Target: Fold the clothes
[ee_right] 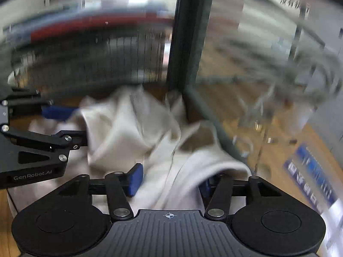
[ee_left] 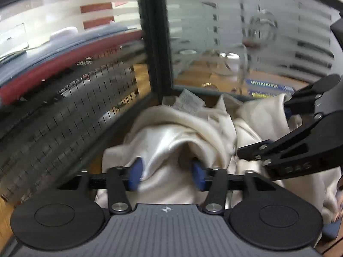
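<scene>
Lying heaped just ahead of both tools, the cream garment (ee_left: 180, 128) fills the table corner where a dark post (ee_left: 155, 42) meets a glass panel (ee_left: 246, 42) on one side and a wire-mesh rack (ee_left: 70, 107) on the other; the wooden tabletop (ee_left: 141, 79) shows only in slivers around it.

The left gripper (ee_left: 167, 172) has its blue pads spread, with a satiny fold of the cloth bulging up between them; the pads do not appear to pinch it, so I read this gripper as released; the same holds for the right gripper (ee_right: 171, 181), whose pads (ee_right: 135, 180) stand wide with a thick rolled hem draped across the gap and hiding the far pad in part; blur keeps me from saying whether the cloth merely rests there or brushes the pads.

The two tools sit side by side, the right one's fingers reaching in from the edge of the left wrist view and the left one's from the edge of the right wrist view; both are equally close to the heap, each over its own half.

The garment's long axis cannot be read while it is this crumpled; a white care tag (ee_left: 188, 102) pokes up at the far side by the post.

Open room lies toward the cameras, not ahead; post, glass and rack hem the far sides, so any spreading move likely has to draw the cloth back; snagging a fold on the mesh seems the main risk.
</scene>
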`<state>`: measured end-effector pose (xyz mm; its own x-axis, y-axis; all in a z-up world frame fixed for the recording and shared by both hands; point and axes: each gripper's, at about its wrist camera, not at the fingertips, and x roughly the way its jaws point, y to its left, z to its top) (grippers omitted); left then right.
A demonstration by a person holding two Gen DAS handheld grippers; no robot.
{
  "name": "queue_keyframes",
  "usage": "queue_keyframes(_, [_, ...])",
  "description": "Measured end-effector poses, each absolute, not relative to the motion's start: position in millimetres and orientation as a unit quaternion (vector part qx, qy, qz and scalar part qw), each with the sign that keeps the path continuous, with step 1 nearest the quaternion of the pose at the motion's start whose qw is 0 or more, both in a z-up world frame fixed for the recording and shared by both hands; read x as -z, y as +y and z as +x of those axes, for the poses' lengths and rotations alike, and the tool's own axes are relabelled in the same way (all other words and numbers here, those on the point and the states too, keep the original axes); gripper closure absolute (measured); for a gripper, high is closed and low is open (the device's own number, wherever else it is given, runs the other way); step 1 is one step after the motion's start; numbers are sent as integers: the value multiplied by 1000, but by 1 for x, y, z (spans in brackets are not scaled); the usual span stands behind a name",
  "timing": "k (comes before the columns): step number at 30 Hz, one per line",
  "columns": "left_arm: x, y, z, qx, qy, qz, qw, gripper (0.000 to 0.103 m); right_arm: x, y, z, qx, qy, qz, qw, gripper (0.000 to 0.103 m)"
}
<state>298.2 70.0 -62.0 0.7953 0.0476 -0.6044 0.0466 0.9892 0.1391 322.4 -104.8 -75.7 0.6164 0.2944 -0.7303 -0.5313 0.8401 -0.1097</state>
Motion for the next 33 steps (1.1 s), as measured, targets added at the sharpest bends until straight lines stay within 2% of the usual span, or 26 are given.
queue_keyframes(1, [61, 70, 295, 5, 316, 74, 946, 28, 76, -108, 319, -231, 370, -160, 885, 37])
queue_keyframes(2, [59, 70, 292, 9, 311, 73, 948, 18, 74, -114, 313, -229, 368, -158, 887, 33])
queue_keyframes(5, [47, 73, 278, 21, 299, 63, 952, 15, 59, -126, 290, -222, 356, -143, 896, 26])
queue_keyframes(7, [35, 75, 266, 31, 292, 52, 955, 8, 45, -135, 273, -212, 348, -136, 903, 23])
queue_keyframes(14, [-7, 66, 213, 76, 273, 31, 959, 7, 3, -170, 205, -176, 335, -101, 920, 17])
queue_keyframes(20, [-18, 56, 167, 116, 277, 29, 954, 7, 6, -199, 150, -151, 354, -80, 919, 17])
queue_keyframes(23, [-11, 51, 152, 136, 291, 27, 947, 7, 29, -209, 131, -148, 377, -67, 912, 22])
queue_keyframes(25, [-3, 47, 146, 145, 304, 28, 941, 7, 48, -212, 122, -149, 396, -62, 904, 35])
queue_keyframes(27, [6, 43, 140, 155, 314, 29, 936, 7, 68, -213, 120, -157, 420, -52, 892, 54])
queue_keyframes(30, [20, 41, 135, 166, 328, 24, 929, 7, 97, -212, 123, -171, 443, -34, 879, 63])
queue_keyframes(33, [32, 39, 132, 172, 344, 18, 923, 7, 125, -208, 132, -179, 467, -22, 866, 62])
